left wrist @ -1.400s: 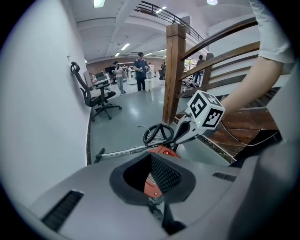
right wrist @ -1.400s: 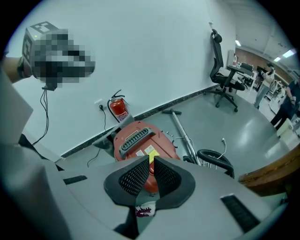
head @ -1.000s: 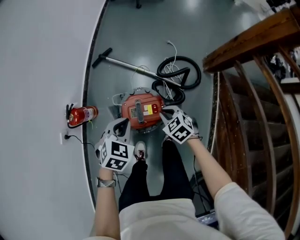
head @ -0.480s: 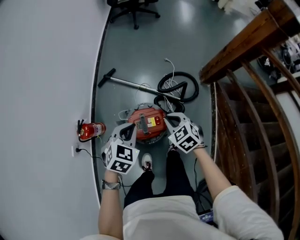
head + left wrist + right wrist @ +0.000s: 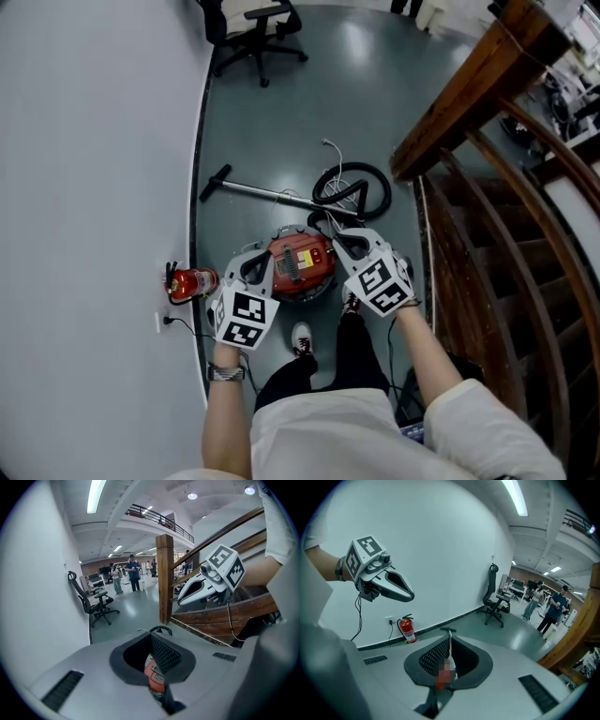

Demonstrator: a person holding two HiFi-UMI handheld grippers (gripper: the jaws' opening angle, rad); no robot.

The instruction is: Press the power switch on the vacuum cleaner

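You're standing over the vacuum cleaner (image 5: 302, 262). It's sitting on the grey floor (image 5: 281, 112) just ahead of your shoe (image 5: 302, 338), red body facing up. In the head view it's showing right between your two tongs. Your left gripper (image 5: 255, 265) is hanging over the machine's left edge and your right gripper (image 5: 337, 241) over its right edge. Both are high above it and touching nothing.

On the left tongs the jaws are lying closed together with nothing clamped. Through the dark hollow between the pads, a slice of the red body is showing far below. The right tongs are the same, closed up and empty, and their hollow is framing the red body and the metal wand (image 5: 258, 192) stretching away from it.

The power switch is too small to pick out from up here.

The black hose (image 5: 352, 186) is lying coiled just beyond the cleaner, near the foot of the wooden stair railing (image 5: 469, 103) on your right. A red fire extinguisher (image 5: 192, 281) is standing against the white wall (image 5: 94, 141) to your left, beside a socket. An office chair (image 5: 251, 23) is sitting farther along that wall, and people (image 5: 133, 571) are standing well off in the hall.
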